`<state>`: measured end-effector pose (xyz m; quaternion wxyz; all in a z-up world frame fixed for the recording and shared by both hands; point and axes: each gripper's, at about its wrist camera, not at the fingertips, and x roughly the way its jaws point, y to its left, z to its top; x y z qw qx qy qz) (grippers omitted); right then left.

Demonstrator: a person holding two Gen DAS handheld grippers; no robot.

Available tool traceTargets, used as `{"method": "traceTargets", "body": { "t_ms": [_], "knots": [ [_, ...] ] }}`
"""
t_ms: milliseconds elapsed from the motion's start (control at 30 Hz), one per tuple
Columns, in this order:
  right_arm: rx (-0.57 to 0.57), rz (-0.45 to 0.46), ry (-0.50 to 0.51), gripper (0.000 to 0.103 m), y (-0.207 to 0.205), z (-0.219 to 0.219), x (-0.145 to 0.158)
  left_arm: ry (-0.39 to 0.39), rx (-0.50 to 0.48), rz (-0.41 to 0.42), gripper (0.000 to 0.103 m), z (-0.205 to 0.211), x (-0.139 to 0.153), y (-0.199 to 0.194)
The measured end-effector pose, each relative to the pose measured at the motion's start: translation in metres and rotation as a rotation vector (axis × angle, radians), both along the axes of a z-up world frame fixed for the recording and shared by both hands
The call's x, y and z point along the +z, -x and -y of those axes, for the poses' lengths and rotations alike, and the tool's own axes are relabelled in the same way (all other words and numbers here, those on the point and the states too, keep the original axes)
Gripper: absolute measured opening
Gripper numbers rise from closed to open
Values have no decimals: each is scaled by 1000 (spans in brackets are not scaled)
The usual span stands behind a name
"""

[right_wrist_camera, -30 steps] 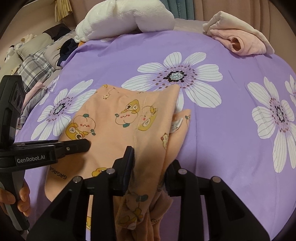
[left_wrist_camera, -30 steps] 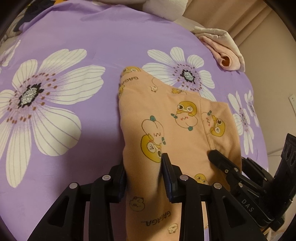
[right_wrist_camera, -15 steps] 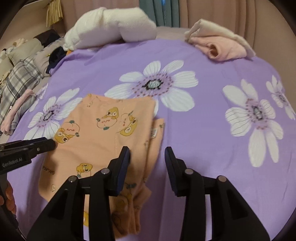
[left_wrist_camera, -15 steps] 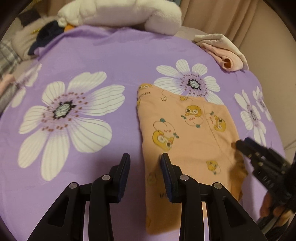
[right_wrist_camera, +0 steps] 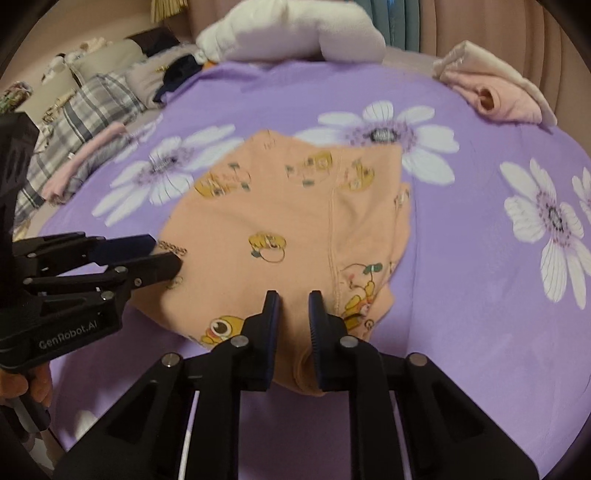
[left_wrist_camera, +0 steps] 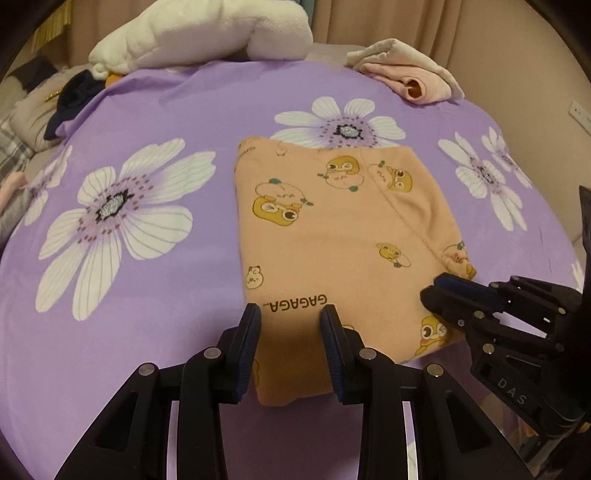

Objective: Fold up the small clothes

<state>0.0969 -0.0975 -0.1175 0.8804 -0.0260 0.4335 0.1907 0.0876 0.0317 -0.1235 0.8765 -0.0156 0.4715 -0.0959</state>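
An orange garment (left_wrist_camera: pixel 332 240) printed with yellow ducks lies folded into a rough rectangle on the purple flowered sheet (left_wrist_camera: pixel 147 110). My left gripper (left_wrist_camera: pixel 290 317) hangs over its near left corner, jaws apart, the cloth lying flat below them and not pinched. In the right wrist view the left gripper (right_wrist_camera: pixel 162 254) shows at the garment's (right_wrist_camera: pixel 288 206) left edge. My right gripper (right_wrist_camera: pixel 293 306) is closing on the near edge, where a bunched hem fills the narrow gap between its pads. The left wrist view shows the right gripper (left_wrist_camera: pixel 432 295) at the near right corner.
A white plush pillow (left_wrist_camera: pixel 207 33) lies at the far edge of the bed. Pink and cream folded clothes (left_wrist_camera: pixel 406 74) sit far right. Plaid and pink clothes (right_wrist_camera: pixel 85 107) pile up at the far left. A hand (right_wrist_camera: pixel 33 384) holds the left gripper's handle.
Both grippers have drawn back towards the garment's near edge. The right jaws let go of the bunched cloth, widened, then narrowed on the hem. The left gripper moved back over the near left corner.
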Motion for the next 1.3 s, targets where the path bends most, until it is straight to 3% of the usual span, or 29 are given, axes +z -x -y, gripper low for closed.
{"method": "traceTargets", "body": {
  "t_ms": [333,433,467,533,600,633,700,867,1033,1200,1300],
  "knots": [
    [-19,32,8,19,23,4,24,40,34,-20,31,-12,23,23],
    [-44,58,9,21,34,8,38,55,37,-8,49,-14,36,31],
    [-49,64,3,23,37,10,42,61,34,-1,59,-14,42,34],
    [-59,76,-12,30,44,13,52,71,35,24,64,-13,53,41],
    [-70,92,-27,42,52,17,63,76,28,34,70,-11,64,46],
    [-77,97,-30,53,54,18,66,79,28,40,73,-10,70,49],
    [-98,113,-41,64,60,21,76,75,31,42,88,-9,79,51],
    [-144,133,-76,91,71,32,101,52,82,59,97,-11,101,59],
    [-169,173,-89,103,85,36,123,34,124,40,100,-16,110,65],
    [-166,184,-59,103,96,32,131,0,148,5,101,-18,107,75],
    [-171,137,-44,103,97,31,121,-5,161,-35,101,-21,100,78]
  ]
}}
